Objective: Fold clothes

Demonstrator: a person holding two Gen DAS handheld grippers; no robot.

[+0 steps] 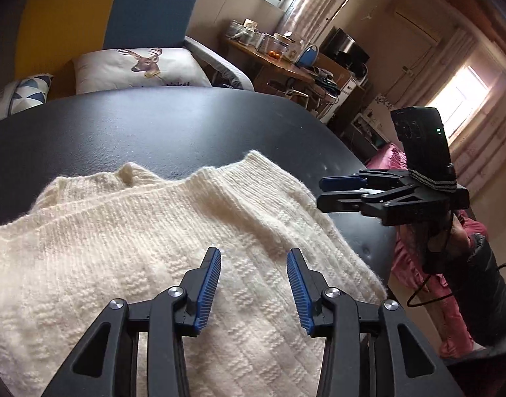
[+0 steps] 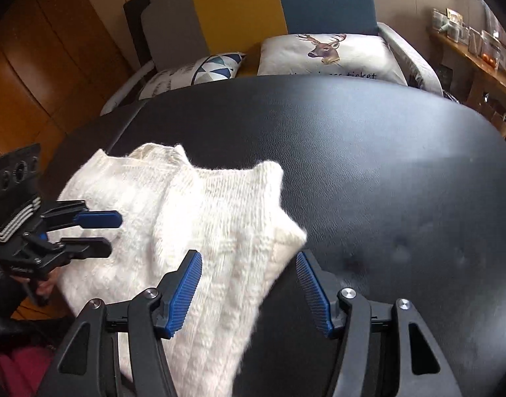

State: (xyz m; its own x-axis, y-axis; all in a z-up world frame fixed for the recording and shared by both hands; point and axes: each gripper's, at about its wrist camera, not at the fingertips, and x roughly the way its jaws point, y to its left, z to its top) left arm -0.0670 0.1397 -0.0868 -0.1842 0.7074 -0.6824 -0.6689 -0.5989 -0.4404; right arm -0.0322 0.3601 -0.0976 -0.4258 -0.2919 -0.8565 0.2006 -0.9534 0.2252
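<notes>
Sweater (image 1: 173, 248), cream and chunky-knit, lies folded over itself on the black padded table (image 1: 173, 125), toward the edge nearest the person, with most of the dark surface beyond it bare. Its ribbed hem or collar end bunches up on the far side, and one corner (image 2: 296, 231) pokes out toward the middle of the table. The left gripper (image 1: 253, 258) hangs just above the sweater with its blue pads spread apart and nothing between them. The right gripper (image 2: 248, 261) is spread wide too, straddling that jutting corner; I cannot tell whether either pad touches the wool. Seen from the left wrist, the right gripper (image 1: 322, 192) sits off the sweater's side, over the table's edge, a gap between its fingers. Past the table's far edge stands a sofa with a deer pillow (image 2: 329, 54) and a triangle-patterned one (image 2: 213, 67). Further off, a cluttered wooden desk (image 1: 279, 63) stands under the window.
</notes>
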